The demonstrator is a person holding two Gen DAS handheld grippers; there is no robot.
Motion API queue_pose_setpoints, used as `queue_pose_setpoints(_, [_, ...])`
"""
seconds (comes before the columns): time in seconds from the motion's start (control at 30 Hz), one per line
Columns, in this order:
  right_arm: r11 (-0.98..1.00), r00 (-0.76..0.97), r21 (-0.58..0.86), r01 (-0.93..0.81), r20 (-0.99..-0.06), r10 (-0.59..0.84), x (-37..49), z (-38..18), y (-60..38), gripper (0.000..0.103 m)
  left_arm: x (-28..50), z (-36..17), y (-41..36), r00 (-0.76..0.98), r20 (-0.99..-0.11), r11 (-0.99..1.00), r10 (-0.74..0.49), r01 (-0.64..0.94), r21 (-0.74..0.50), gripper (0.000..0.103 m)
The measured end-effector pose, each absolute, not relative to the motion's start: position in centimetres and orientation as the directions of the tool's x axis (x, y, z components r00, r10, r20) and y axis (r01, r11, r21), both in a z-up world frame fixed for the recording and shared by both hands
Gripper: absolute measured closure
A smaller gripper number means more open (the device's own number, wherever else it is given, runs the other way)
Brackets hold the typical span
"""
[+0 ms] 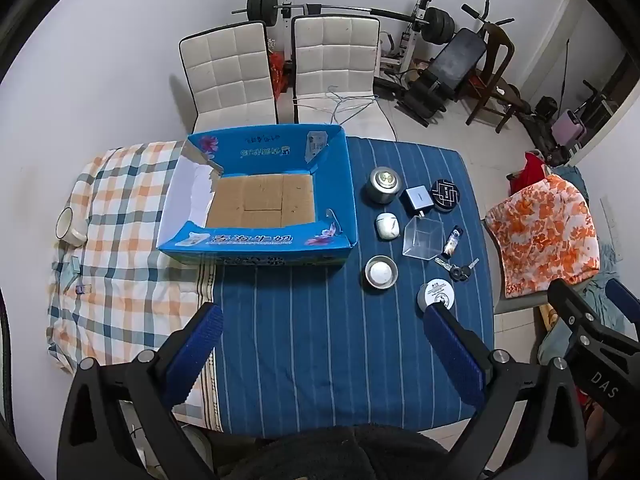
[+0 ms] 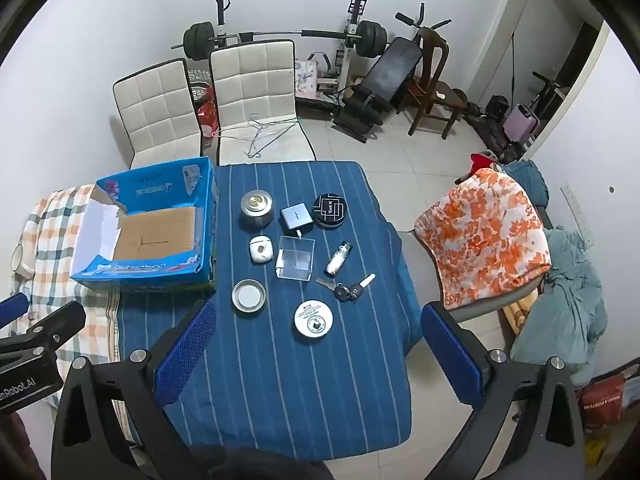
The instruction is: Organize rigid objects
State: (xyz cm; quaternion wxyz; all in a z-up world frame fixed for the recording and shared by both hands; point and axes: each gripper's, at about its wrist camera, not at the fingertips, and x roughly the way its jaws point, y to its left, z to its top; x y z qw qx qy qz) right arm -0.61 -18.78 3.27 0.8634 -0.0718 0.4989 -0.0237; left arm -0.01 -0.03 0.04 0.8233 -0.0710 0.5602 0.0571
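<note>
Centre frame: nine small items beside empty blue box (image 2: 148, 236); both grippers (image 1: 320, 344) (image 2: 316, 348) agape, unloaded. Start: first pick pending.

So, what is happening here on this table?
A person holds two grippers over the table, both open and empty: the left gripper and the right gripper. The blue box has nothing in it. The small things lie beside it on the striped cloth, untouched: a tin, a clear box, keys and others. Sorting has not started.
</note>
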Motion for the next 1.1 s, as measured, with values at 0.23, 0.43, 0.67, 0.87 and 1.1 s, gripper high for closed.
queue_pose_setpoints(0.23, [0.989, 0.499, -0.142, -0.030, -0.860, -0.108, -0.4, 3.0, -18.1, 0.000, -0.3, 0.2, 0.0, 0.386, -0.922, 0.984, 0.015, -0.172, -0.056, 0.000])
queue_pose_setpoints(0.43, [0.989, 0.508, -0.144, -0.036, -0.855, -0.106, -1.0, 3.3, -17.9, 0.000, 0.0, 0.2, -0.2, 0.374, -0.927, 0.983, 0.011, -0.172, -0.058, 0.000])
queue_pose_setpoints(0.67, [0.990, 0.516, -0.137, -0.039, -0.851, -0.098, -1.6, 4.1, -18.0, 0.000, -0.6, 1.1, 0.0, 0.398, -0.917, 0.984, 0.016, -0.170, -0.057, 0.000])
queue_pose_setpoints(0.87, [0.989, 0.529, -0.139, -0.042, -0.843, -0.096, -2.3, 4.9, -17.8, 0.000, -0.6, 1.4, 0.3, 0.400, -0.917, 0.983, 0.014, -0.175, -0.061, 0.000])
queue_pose_setpoints(1.1, [0.990, 0.539, -0.131, -0.053, -0.839, -0.082, -2.6, 4.8, -17.1, 0.000, -1.1, 1.8, 1.3, 0.415, -0.909, 0.980, 0.023, -0.187, -0.061, 0.000])
